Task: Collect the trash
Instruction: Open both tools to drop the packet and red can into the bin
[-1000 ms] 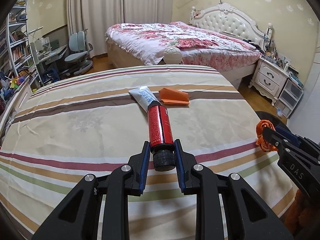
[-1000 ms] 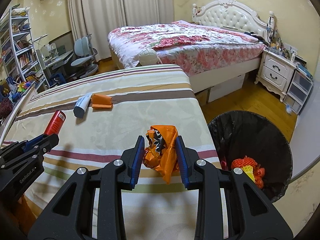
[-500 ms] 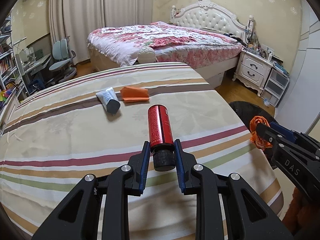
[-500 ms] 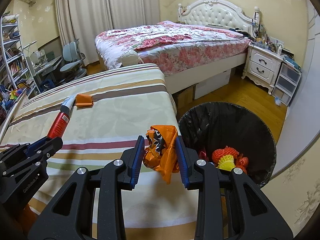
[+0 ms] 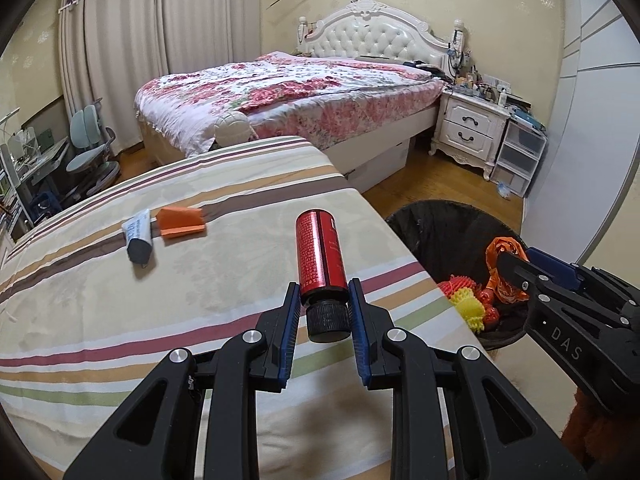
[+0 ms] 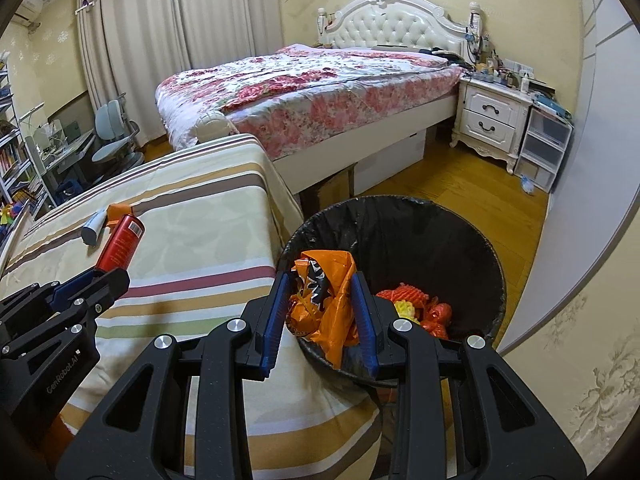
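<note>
My left gripper (image 5: 323, 300) is shut on a red bottle (image 5: 320, 256) with a black cap, held above the striped bedspread (image 5: 200, 280). The bottle also shows in the right wrist view (image 6: 120, 244). My right gripper (image 6: 320, 300) is shut on a crumpled orange wrapper (image 6: 326, 308), held over the near rim of the black-lined trash bin (image 6: 400, 236). The wrapper (image 5: 505, 270) and bin (image 5: 440, 232) also show in the left wrist view. A white tube (image 5: 138, 236) and a folded orange paper (image 5: 180, 222) lie on the bedspread.
The bin holds red and yellow items (image 6: 416, 312). A floral bed (image 5: 288, 92) stands behind, with a white nightstand (image 5: 472, 132) and plastic drawers (image 5: 520, 156) at the right. A desk and chair (image 5: 88, 152) stand at far left. Wooden floor (image 6: 460, 184) surrounds the bin.
Both grippers have swung right toward the bin. The wrapper has gone from above the bedspread to over the bin's rim. The red bottle is now nearer the bed's right edge.
</note>
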